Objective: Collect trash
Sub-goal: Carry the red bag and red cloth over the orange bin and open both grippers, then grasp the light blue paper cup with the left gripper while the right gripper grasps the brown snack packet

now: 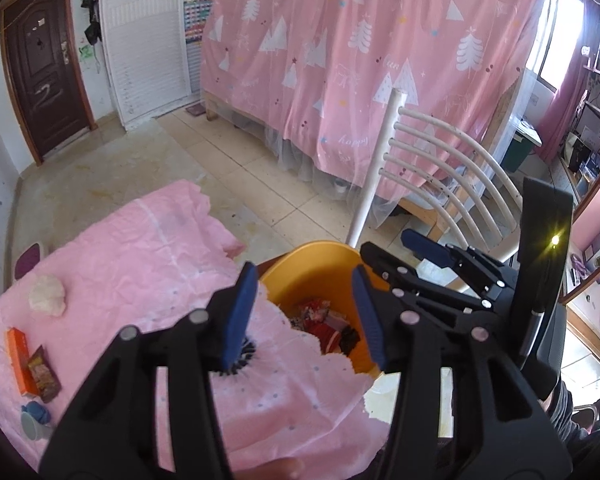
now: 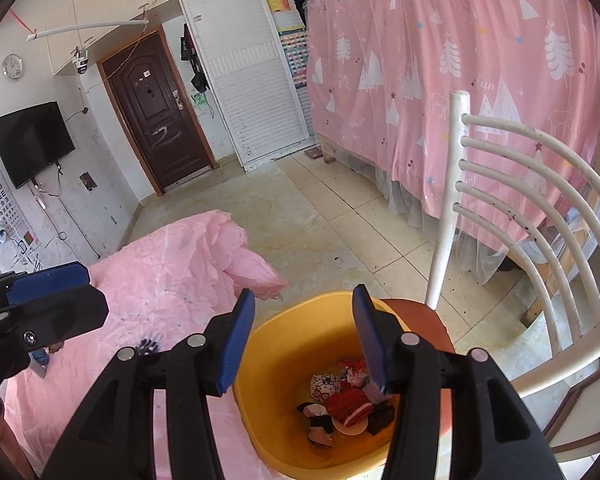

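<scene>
An orange bin (image 1: pixel 320 270) (image 2: pixel 300 332) stands on a chair seat beside the pink-covered table (image 1: pixel 140 248) (image 2: pixel 160 280). It holds several wrappers (image 2: pixel 344 396) (image 1: pixel 324 320). My right gripper (image 2: pixel 302 340) is open and empty, directly above the bin's mouth. My left gripper (image 1: pixel 304 316) is open and empty over the table edge, near the bin. On the table's left lie a crumpled white tissue (image 1: pixel 47 295), an orange box (image 1: pixel 19 360), a brown wrapper (image 1: pixel 44 374), a blue scrap on a grey cup (image 1: pixel 34 420), and a black comb-like piece (image 1: pixel 242 356) (image 2: pixel 150 346).
A white slatted chair (image 1: pixel 440 168) (image 2: pixel 520 200) stands right of the bin. A pink curtained bed (image 1: pixel 360 60) fills the back. A tiled floor (image 1: pixel 220 168) reaches a brown door (image 1: pixel 44 68). Shelves (image 1: pixel 592 140) line the right wall.
</scene>
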Tool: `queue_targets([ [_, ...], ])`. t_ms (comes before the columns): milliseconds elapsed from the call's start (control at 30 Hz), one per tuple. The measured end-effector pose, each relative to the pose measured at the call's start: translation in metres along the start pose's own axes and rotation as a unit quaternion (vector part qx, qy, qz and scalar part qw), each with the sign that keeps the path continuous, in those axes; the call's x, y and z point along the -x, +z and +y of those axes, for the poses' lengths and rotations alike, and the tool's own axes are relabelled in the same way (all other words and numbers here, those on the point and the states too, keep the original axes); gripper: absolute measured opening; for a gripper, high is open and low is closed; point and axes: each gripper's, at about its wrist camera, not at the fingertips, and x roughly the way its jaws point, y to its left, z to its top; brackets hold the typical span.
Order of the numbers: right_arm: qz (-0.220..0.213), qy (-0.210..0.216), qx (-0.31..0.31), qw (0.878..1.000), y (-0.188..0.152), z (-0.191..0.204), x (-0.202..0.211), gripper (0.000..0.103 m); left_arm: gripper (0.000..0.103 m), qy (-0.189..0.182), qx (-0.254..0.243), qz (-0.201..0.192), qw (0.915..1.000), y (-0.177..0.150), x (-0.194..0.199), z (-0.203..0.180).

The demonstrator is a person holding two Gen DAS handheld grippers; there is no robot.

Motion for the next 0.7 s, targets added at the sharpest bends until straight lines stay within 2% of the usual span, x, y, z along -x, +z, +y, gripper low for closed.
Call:
queue_targets([
  [533, 0.006, 0.029, 0.068, 0.997, 0.006, 0.095, -0.003, 0.042, 0.048, 0.028, 0.065, -0.043, 0.9966, -0.029, 0.068, 0.079],
  [700, 0.011, 0.04, 0.089, 0.995, 0.004, 0.127, -0.006, 0.042, 0.048, 0.054, 0.088, -0.06, 0.9928, -0.041, 0.091, 0.107],
])
